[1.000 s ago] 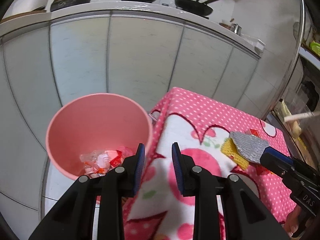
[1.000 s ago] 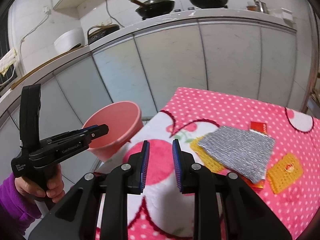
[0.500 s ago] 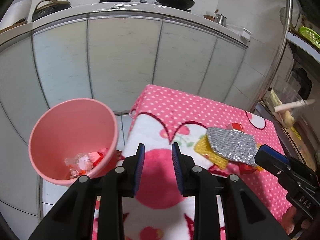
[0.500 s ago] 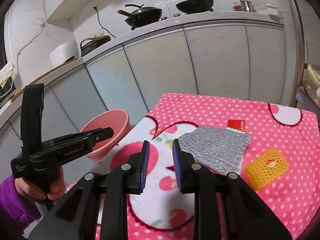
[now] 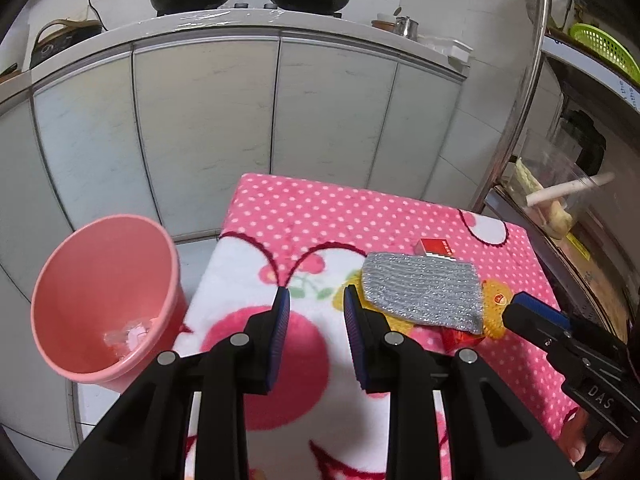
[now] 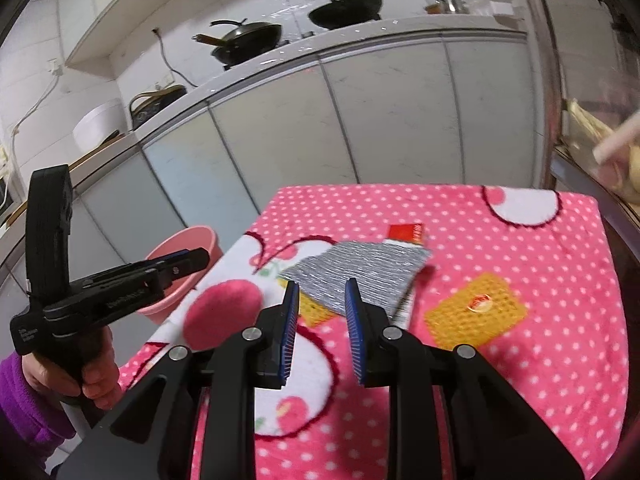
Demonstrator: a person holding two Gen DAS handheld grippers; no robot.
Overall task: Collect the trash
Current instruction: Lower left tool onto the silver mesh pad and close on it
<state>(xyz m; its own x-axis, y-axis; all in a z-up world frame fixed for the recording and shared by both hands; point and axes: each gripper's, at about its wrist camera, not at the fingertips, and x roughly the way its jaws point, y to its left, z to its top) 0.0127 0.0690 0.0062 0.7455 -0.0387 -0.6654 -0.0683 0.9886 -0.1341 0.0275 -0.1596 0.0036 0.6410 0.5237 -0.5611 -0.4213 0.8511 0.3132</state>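
Wrappers (silver sheet topmost) lie piled on the pink-clothed bench; both grippers, left and right, hover empty, fingers apart. Pinch one edge low, then carry it to the pink bin.

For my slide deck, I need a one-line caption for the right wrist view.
Open right gripper nears silver wrapper on pink table cover; pink bin waits beside.

**Readable lettering**

"DAS" stands in pale letters on the black body of the right gripper, lower right of the left wrist view. Print on the left gripper, the red packet and the shelf edge is too blurred to read.
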